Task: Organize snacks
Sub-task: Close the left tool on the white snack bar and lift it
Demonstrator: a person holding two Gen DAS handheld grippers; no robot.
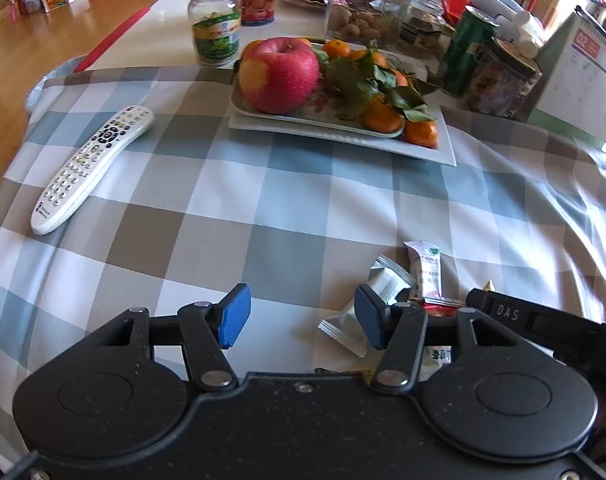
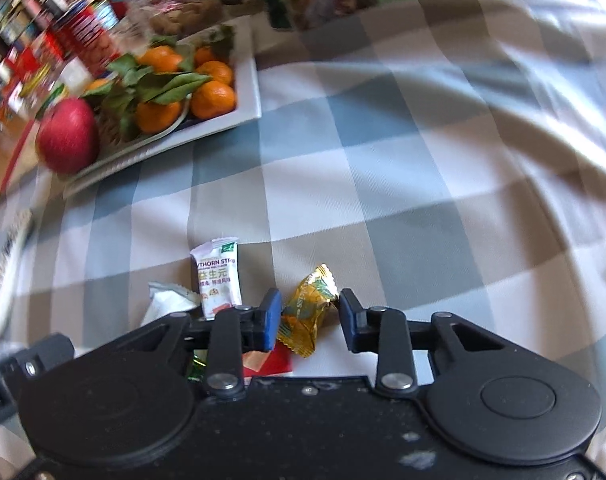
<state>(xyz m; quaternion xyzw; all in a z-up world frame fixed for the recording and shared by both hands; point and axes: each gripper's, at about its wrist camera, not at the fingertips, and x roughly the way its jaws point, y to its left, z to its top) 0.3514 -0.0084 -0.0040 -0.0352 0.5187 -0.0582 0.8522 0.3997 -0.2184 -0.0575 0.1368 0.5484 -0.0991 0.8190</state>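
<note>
Judging by its crinkly foil, the gold-wrapped candy [image 2: 307, 312] lying on the checked table [image 2: 383, 200] between the parted fingers of the right tool [image 2: 310, 320] looks light, slippery and crushable, best pinched across its plump middle, while the left tool [image 1: 299, 316] gapes empty.

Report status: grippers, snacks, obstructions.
Left gripper open, empty. Right gripper open around gold candy, not clamped. Other snack packets beside it. Nothing blocking.
</note>
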